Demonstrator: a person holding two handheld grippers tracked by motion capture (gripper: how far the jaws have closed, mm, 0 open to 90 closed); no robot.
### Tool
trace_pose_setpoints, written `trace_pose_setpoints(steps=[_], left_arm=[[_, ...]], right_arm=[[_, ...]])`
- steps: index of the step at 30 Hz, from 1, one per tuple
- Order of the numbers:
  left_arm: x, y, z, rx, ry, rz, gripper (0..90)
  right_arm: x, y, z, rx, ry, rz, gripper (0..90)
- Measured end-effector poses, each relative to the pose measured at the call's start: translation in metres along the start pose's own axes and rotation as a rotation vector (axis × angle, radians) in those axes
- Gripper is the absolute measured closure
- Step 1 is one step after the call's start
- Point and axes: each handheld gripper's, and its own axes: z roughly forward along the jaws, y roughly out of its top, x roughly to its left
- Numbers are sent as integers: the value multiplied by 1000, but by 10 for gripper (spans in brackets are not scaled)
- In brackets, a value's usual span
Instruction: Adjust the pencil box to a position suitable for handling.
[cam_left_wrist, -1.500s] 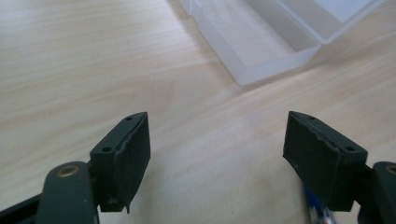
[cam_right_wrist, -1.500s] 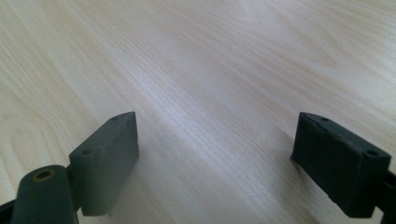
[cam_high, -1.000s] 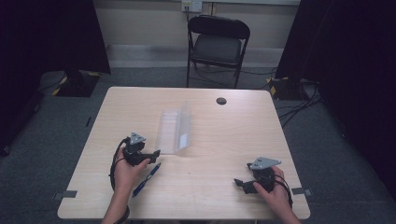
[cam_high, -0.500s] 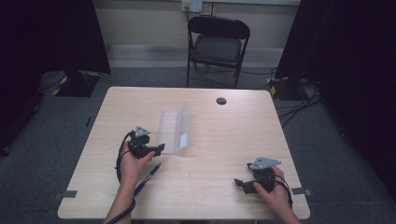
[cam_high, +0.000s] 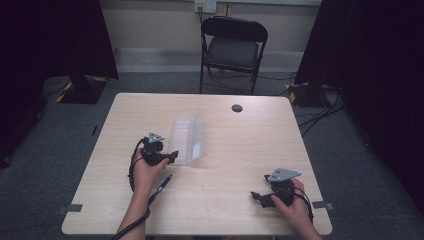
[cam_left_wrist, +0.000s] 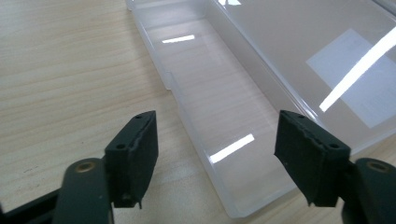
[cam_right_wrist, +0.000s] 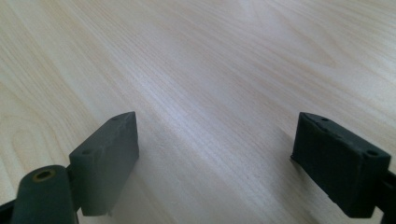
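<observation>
jaws of the left gripper stand wide and have just been narrowing a little, with the near end of a clear plastic case between them, though the pads are not yet pressing on it. seen from the high view, this gripper sits at the left of the pale wooden desk, its tips just at the case's near left corner. the case lies open near the middle of the desk, its tray flat and its lid raised on the far side, with a white label on the lid. a blue pen lies on the desk just beside the person's left forearm, apart from the case.

jaws of the right gripper are also wide apart and hold nothing, hovering over bare wood; from above this gripper rests near the desk's right front corner, well apart from the case.

judging by its thin, see-through walls, the case is likely very light and fairly stiff but springy, with a smooth, glossy surface that could slip under the pads. it may skid across the desk if pushed from one side. the best hold looks to be the tray's narrow side wall or rim near the corner, pinched gently so the thin plastic does not flex or crack.

a small dark round object sits near the far edge of the desk.
</observation>
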Motion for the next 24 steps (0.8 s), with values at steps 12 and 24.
trace_pose_setpoints(steps=[12, 24], left_arm=[[-3, -2, 8, 33, 29, -2, 595], [-4, -4, 9, 55, 53, -7, 758]], right_arm=[[0, 0, 0, 0, 0, 0, 136], [0, 0, 0, 0, 0, -1, 136]])
